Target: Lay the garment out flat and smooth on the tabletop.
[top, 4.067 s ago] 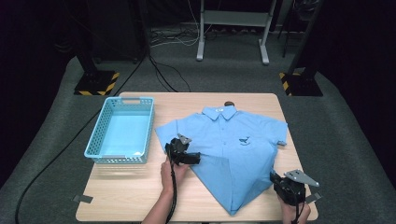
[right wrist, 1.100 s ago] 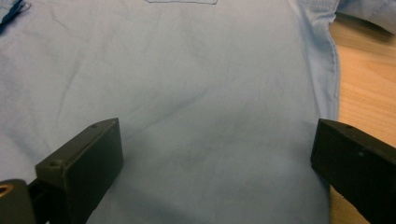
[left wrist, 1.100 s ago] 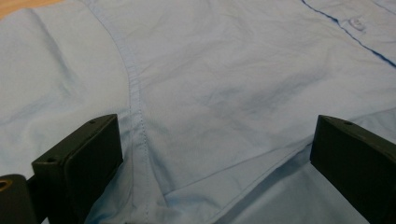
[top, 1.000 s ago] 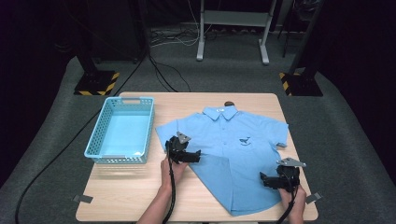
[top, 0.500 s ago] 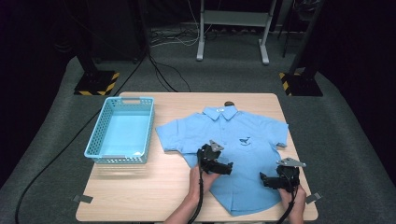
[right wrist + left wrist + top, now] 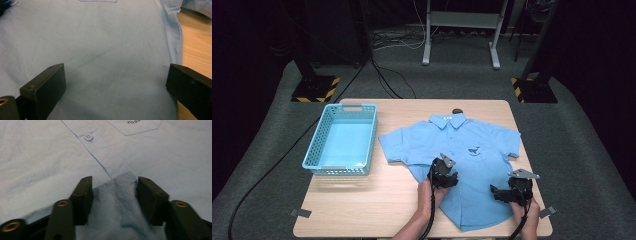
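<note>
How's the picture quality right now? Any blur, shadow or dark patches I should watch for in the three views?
High view: the light wooden table is evenly lit, the surroundings dark, the picture slightly soft. Left gripper view: the light blue short-sleeved shirt is sharp around its white button, with the jaws shading the fabric fold between them. Right gripper view: the near jaws are blurred, and a soft shadow lies on the cloth.

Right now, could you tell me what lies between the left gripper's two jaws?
A folded flap of the blue shirt lies between the left gripper jaws, which have just been closing, as the left gripper view shows.
</note>
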The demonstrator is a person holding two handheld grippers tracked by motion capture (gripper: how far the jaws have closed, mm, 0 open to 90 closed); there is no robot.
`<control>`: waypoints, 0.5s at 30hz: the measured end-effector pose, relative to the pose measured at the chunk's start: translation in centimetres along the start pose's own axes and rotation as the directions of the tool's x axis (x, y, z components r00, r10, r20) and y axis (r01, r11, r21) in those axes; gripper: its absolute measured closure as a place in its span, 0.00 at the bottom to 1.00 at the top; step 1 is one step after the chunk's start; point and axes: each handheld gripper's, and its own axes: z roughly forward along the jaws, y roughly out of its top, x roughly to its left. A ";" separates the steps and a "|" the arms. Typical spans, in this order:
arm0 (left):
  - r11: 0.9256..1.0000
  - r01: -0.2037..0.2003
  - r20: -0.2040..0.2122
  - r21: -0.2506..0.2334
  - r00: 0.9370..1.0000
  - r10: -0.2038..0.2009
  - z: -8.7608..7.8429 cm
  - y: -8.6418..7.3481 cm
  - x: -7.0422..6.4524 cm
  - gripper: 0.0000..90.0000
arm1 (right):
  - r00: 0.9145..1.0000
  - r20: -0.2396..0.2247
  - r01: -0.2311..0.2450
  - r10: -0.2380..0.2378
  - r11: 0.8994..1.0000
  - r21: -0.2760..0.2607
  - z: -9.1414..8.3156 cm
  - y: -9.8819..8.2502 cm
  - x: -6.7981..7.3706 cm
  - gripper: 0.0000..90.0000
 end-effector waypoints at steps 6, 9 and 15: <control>1.000 0.007 0.031 -0.028 1.000 -0.006 -0.2 -0.4 0.7 0.85 | 1.000 0.000 0.001 -0.001 1.000 -0.001 0.0 0.0 0.0 0.02; 0.999 0.023 0.054 -0.038 0.998 -0.021 -0.4 -0.8 1.3 0.92 | 1.000 -0.001 0.000 0.000 1.000 -0.001 0.0 0.0 0.0 0.02; 0.999 0.011 0.075 -0.053 0.997 -0.007 -1.3 -1.2 1.6 0.96 | 1.000 0.001 0.004 -0.004 1.000 -0.001 0.0 0.0 0.0 0.02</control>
